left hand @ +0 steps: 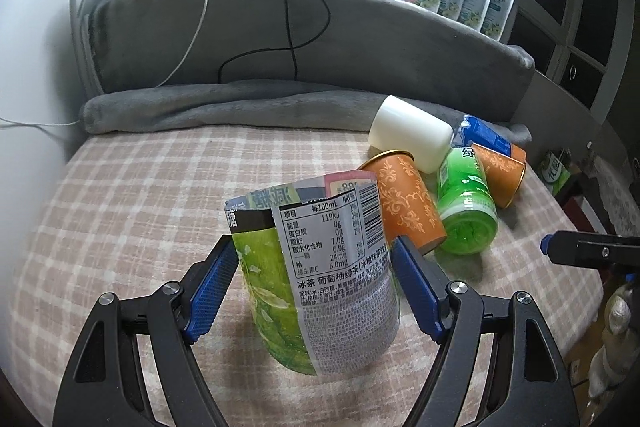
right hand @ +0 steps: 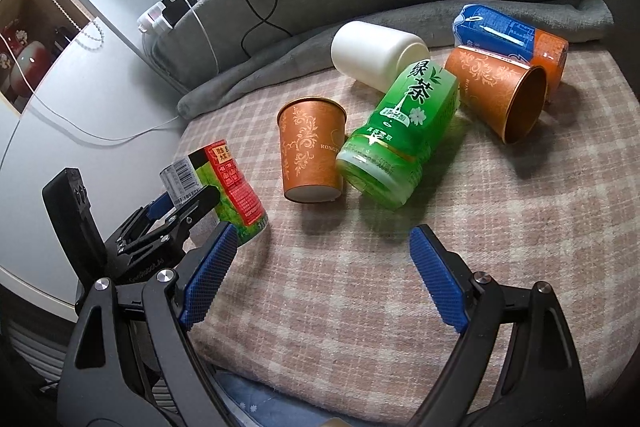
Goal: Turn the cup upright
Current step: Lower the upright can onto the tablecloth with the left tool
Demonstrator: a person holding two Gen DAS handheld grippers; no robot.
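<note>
A cut-off green tea-label cup [left hand: 320, 275] stands upright, open end up, on the checked blanket [left hand: 132, 211]. My left gripper [left hand: 316, 269] has its jaws on both sides of the cup, touching or nearly touching it. The cup also shows in the right wrist view [right hand: 230, 187], with the left gripper [right hand: 182, 207] around it. My right gripper [right hand: 320, 267] is open and empty above the blanket, near its front edge. Its tip shows in the left wrist view [left hand: 576, 247].
An upright orange paper cup [right hand: 310, 149] stands mid-blanket. Beside it lie a green tea bottle [right hand: 400, 135], a white cup [right hand: 374, 55], another orange cup [right hand: 500, 91] and a blue-and-orange cup [right hand: 508, 35]. A grey cushion [left hand: 280, 35] with cables backs the surface.
</note>
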